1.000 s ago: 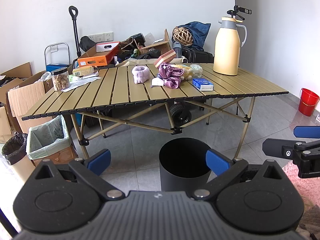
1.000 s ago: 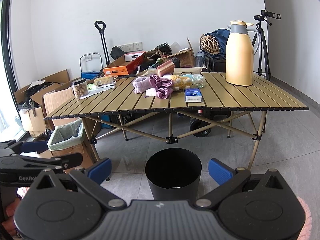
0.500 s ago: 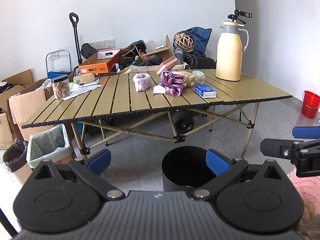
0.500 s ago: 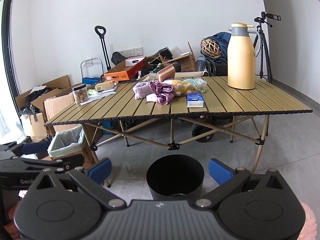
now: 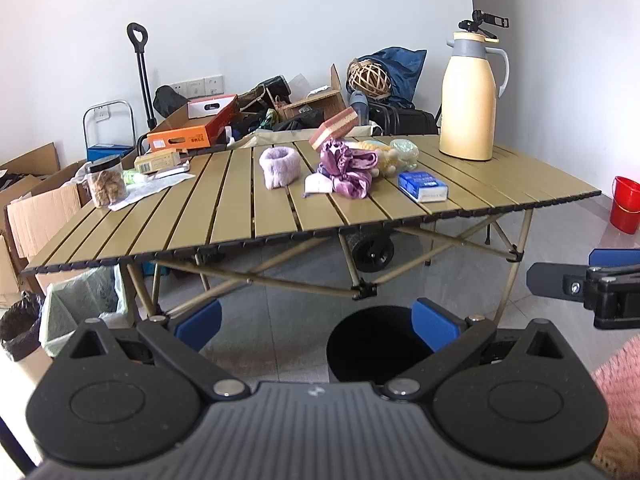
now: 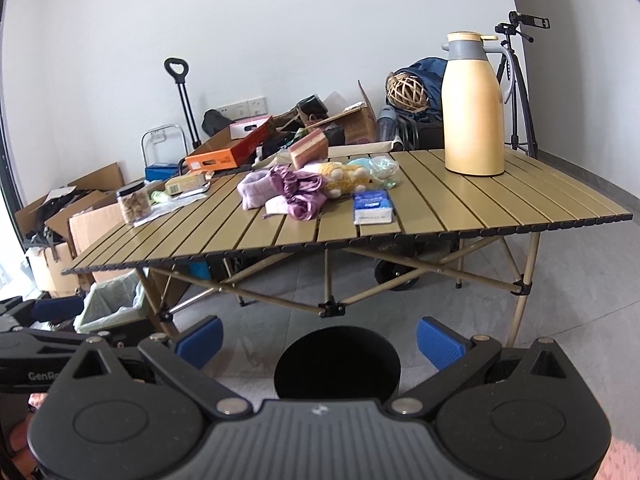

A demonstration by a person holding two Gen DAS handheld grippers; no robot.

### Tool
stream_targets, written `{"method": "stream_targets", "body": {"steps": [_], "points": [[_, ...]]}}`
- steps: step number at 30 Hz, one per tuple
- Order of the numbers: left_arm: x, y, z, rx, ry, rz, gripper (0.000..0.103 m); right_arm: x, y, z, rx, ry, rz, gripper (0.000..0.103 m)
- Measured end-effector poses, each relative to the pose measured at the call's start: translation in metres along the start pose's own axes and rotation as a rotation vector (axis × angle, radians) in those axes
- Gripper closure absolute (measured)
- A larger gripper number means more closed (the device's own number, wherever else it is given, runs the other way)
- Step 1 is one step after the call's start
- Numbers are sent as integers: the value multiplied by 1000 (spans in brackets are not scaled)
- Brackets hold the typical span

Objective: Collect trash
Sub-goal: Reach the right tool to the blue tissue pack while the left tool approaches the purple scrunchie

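A black round trash bin (image 5: pixel 370 344) (image 6: pixel 337 362) stands on the floor in front of a slatted folding table (image 5: pixel 224 216) (image 6: pixel 460 204). On the table lie a blue-and-white tissue pack (image 5: pixel 423 186) (image 6: pixel 373 207), a purple cloth heap (image 5: pixel 347 171) (image 6: pixel 296 192), a lilac fuzzy roll (image 5: pixel 279 167) and a crumpled clear wrapper (image 5: pixel 404 150) (image 6: pixel 383 168). My left gripper (image 5: pixel 316 324) is open and empty, low before the table. My right gripper (image 6: pixel 319 340) is open and empty above the bin; it also shows at the right edge of the left wrist view (image 5: pixel 592 276).
A tall yellow thermos (image 5: pixel 470 96) (image 6: pixel 474 104) stands at the table's far right. A snack jar (image 5: pixel 106 182) and papers sit at its left. A lined box bin (image 5: pixel 80 304) and cardboard boxes (image 5: pixel 40 204) stand left; a red bucket (image 5: pixel 624 210) stands right.
Both grippers have risen and moved closer to the table, so its top shows more from above and the bin sits lower in both views. Both stay open.
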State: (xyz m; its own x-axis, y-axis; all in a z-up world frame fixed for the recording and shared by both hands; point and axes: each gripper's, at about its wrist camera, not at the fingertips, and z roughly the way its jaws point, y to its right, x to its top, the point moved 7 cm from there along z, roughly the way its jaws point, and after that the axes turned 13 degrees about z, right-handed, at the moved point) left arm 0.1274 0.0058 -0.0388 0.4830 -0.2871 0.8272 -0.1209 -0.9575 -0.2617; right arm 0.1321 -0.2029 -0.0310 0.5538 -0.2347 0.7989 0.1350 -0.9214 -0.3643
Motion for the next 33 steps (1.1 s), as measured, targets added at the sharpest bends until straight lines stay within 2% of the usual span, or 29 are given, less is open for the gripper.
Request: {"method": "stream_targets", "body": {"steps": [16, 25, 33], "points": [[59, -22, 80, 11, 76, -58, 0, 68, 4, 74, 44, 124, 27, 0], [92, -40, 132, 54, 97, -122, 0, 105, 3, 132, 41, 177, 25, 0], [124, -56, 179, 83, 121, -138, 0, 127, 16, 186, -28, 168, 18, 3]]}}
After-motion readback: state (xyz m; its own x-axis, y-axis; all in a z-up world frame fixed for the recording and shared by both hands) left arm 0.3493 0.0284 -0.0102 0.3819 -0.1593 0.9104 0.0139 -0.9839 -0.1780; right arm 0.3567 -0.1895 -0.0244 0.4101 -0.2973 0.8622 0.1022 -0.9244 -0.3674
